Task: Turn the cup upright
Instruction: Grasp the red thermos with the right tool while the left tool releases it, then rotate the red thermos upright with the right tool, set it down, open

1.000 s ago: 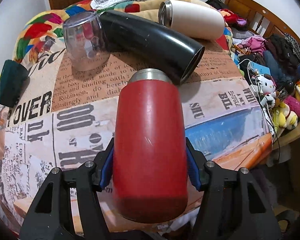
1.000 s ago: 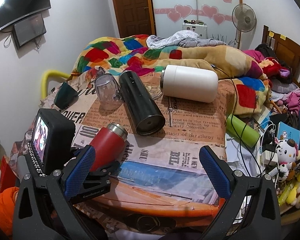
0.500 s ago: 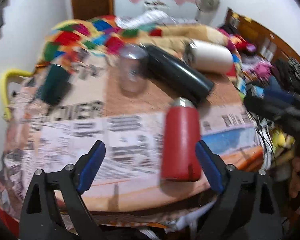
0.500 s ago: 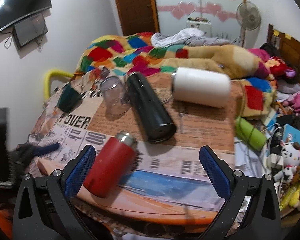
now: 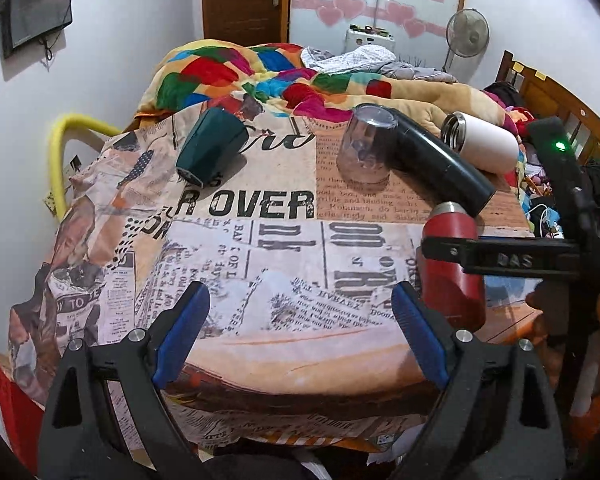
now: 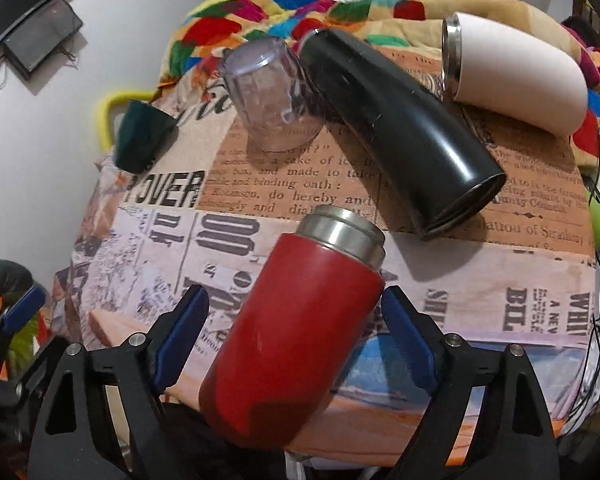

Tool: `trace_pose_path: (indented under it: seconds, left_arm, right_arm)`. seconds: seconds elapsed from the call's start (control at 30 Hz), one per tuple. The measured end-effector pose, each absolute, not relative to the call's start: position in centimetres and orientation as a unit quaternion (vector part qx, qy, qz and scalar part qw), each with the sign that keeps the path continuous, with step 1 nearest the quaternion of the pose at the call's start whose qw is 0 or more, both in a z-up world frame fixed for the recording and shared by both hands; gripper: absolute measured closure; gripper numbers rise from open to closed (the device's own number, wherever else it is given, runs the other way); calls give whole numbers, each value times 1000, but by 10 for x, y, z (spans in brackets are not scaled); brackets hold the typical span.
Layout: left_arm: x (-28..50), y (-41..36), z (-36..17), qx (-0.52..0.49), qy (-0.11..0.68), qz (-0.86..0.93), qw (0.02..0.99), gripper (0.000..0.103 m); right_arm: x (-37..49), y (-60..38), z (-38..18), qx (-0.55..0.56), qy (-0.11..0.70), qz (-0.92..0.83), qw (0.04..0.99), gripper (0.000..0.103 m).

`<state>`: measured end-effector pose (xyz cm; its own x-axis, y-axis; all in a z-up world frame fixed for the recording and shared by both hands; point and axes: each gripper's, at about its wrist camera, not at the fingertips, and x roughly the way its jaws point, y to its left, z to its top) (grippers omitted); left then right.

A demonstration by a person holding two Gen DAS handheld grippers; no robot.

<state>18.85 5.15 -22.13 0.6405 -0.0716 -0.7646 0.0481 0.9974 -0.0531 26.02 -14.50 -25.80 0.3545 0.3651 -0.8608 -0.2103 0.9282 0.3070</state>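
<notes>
Red cup: a red cylindrical metal flask with a bare steel neck [image 6: 300, 320] lies on its side at the near edge of the table, low in the centre of the right wrist view, neck pointing up and away. In the left wrist view it [image 5: 452, 264] sits at the right of the frame.

Right gripper: the black two-finger gripper with blue pads [image 6: 296, 334] straddles the red flask – its fingers stand apart on either side of the body. The right pad is at the flask's shoulder; the left pad shows a gap, so nothing is clamped. From the left wrist view one black finger [image 5: 500, 258] crosses in front of the flask at the right.

Left gripper: the matching gripper [image 5: 300, 340] is at the bottom centre of its own view, fingers spread wide over bare cloth, holding nothing.

Table: a surface under a newspaper-print cloth [image 5: 260, 240] fills the middle of both views.

Other vessels: a long black tumbler on its side [image 6: 400, 128] lies just beyond the red flask, mouth towards the lower right. A clear plastic cup, upside down [image 6: 272, 96], touches its far end. A white flask on its side [image 6: 516, 68] is at the upper right – a dark green cup tipped over [image 5: 210, 148] is at the upper left.

Background: a patchwork quilt of many colours [image 5: 228, 76] lies behind the table.
</notes>
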Motion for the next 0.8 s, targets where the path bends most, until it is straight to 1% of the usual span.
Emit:
trace_pose_path:
  seconds: [0.1,0.13,0.17,0.37,0.8]
  left_arm:
    - [188,51,-225,-12,424,-35,905,11]
    - [189,51,-226,-11,424,-35,905,11]
    - [189,50,-226,-9,423,-35,905,11]
    - [191,45,-226,-6,418,-40,907,11]
    - [198,37,-212,-4,403,-44,914,11]
  right_arm:
    - [266,-140,-264,74,552,175,812,17]
    - [268,-138,-269,76,561,176,806,21]
    - [271,-137,-272,77,568,175,801,28]
    - [268,-134,-259,68,557,196,804,44]
    - [249,-139,-193,16,459,212,862,44]
